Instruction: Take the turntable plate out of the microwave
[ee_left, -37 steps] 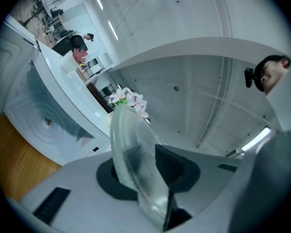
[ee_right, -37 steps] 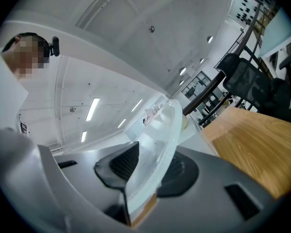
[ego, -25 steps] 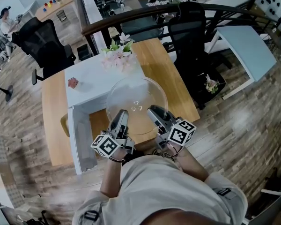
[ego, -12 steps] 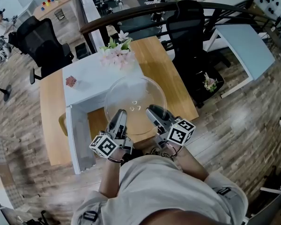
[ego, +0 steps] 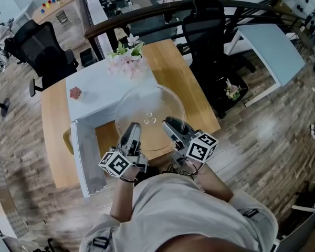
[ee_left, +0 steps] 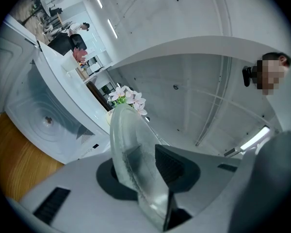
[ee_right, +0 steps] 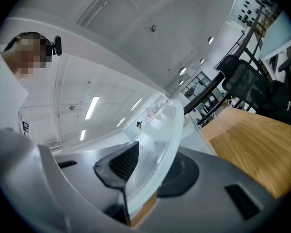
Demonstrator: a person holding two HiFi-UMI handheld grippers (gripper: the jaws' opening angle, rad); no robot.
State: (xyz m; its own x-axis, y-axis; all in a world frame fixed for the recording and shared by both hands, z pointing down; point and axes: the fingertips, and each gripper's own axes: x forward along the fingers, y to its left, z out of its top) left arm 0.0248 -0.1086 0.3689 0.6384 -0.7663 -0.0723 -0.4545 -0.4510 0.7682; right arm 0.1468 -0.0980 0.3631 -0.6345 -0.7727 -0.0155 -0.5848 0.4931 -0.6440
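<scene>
The left tongs (ego: 132, 129) and the right tongs (ego: 170, 125) both grip the near rim of the glass turntable plate (ego: 149, 105). The plate is over the wooden surface (ego: 194, 93), close to the white microwave (ego: 94, 91).

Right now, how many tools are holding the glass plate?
2. The left tool pinches the glass plate at its near-left rim; the right tool pinches its near-right rim. No others visible.
</scene>
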